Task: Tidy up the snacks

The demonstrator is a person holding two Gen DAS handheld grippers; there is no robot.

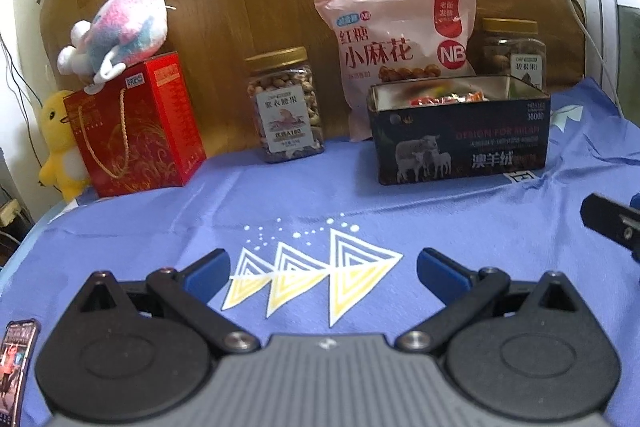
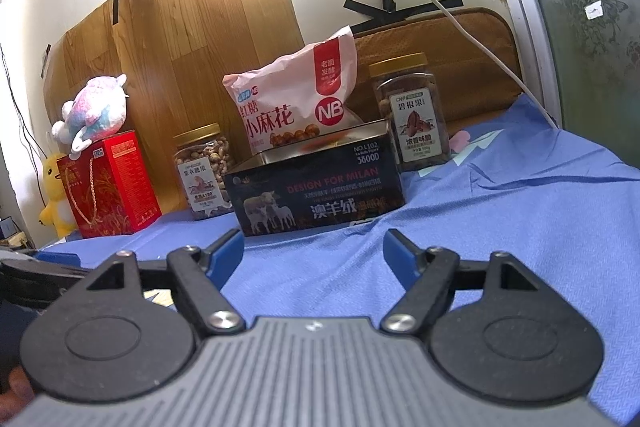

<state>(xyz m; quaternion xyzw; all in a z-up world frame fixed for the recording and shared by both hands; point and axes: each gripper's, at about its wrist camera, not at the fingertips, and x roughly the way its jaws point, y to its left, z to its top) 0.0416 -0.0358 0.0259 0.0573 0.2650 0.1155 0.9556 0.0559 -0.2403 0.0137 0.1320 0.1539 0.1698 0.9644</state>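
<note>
both grippers, left gripper (image 1: 323, 269) and right gripper (image 2: 313, 253), are seen spread wide over the blue cloth (image 1: 160, 227), nothing held between the fingers. the dark tin box (image 1: 460, 135) is set at the back of the cloth; its wrapped snacks (image 1: 444, 99) are mostly hidden by the rim. behind it the pink snack bag (image 1: 400, 39) is partly covered, as is the right-hand nut jar (image 1: 514, 51). the cashew jar (image 1: 285, 105) is seen whole, left of the tin. a phone (image 1: 16, 367) is cut off at the edge.

Tin box (image 1: 460, 135) on cloth (image 1: 280, 211), wrapped snacks (image 1: 444, 99) inside. Twist-snack bag (image 1: 396, 39) upright behind tin. Pecan jar (image 1: 514, 51) behind tin's right end. Cashew jar (image 1: 285, 105) left of tin. Gift box (image 1: 136, 127) further left; plush toy (image 1: 120, 27) on top, duck plush (image 1: 60, 143) at its left.
</note>
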